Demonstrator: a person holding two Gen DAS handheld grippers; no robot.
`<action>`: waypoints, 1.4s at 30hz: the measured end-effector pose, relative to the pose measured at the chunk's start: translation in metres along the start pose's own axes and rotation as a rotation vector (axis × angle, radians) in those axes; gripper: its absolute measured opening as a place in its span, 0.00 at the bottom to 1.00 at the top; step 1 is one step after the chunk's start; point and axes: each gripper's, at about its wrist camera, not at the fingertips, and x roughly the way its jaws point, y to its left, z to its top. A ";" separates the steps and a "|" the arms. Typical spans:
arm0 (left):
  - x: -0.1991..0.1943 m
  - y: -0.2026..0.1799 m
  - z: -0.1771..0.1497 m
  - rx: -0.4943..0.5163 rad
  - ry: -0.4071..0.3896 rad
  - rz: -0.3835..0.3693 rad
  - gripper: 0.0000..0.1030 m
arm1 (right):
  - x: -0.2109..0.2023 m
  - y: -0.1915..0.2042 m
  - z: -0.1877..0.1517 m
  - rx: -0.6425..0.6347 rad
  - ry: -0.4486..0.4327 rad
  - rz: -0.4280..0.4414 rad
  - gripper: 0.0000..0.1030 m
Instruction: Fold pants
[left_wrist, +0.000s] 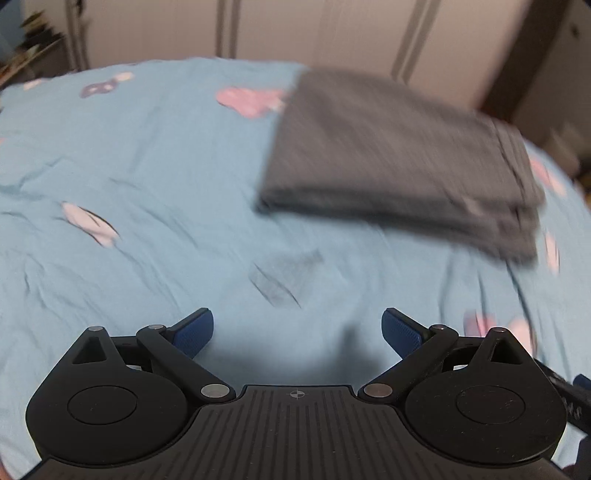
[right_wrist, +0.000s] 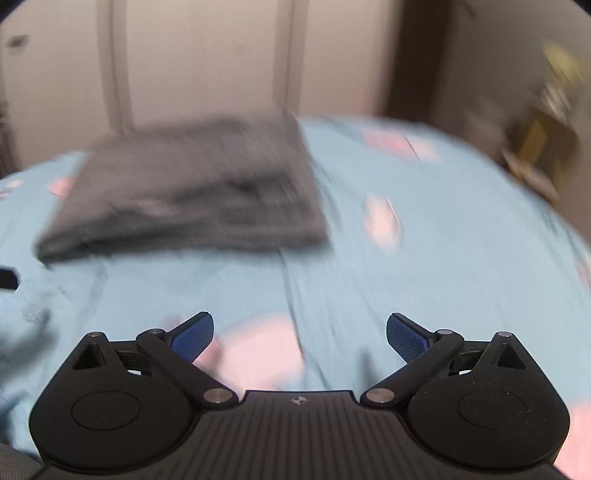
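Grey pants, folded into a flat layered rectangle on wrinkled blue bedsheet; left hand-held gripper and right hand-held gripper spread apart, empty, short of it.

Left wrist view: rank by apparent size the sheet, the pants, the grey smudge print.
1. sheet
2. pants
3. smudge print

Blurred frame, but the gaps are large, so nearness does not upset the order.

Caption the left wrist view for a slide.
Open left gripper hovers over the blue bedsheet, grey pants lying folded ahead.
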 end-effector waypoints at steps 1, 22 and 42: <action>0.000 -0.008 -0.007 0.028 0.010 0.027 0.98 | 0.001 -0.003 -0.006 0.025 0.055 -0.017 0.97; -0.057 -0.027 -0.017 0.214 0.087 0.160 0.98 | -0.063 0.015 -0.014 0.015 0.120 0.060 0.97; -0.093 -0.034 0.040 0.216 0.032 0.116 0.98 | -0.106 0.059 0.071 -0.049 0.049 0.175 0.97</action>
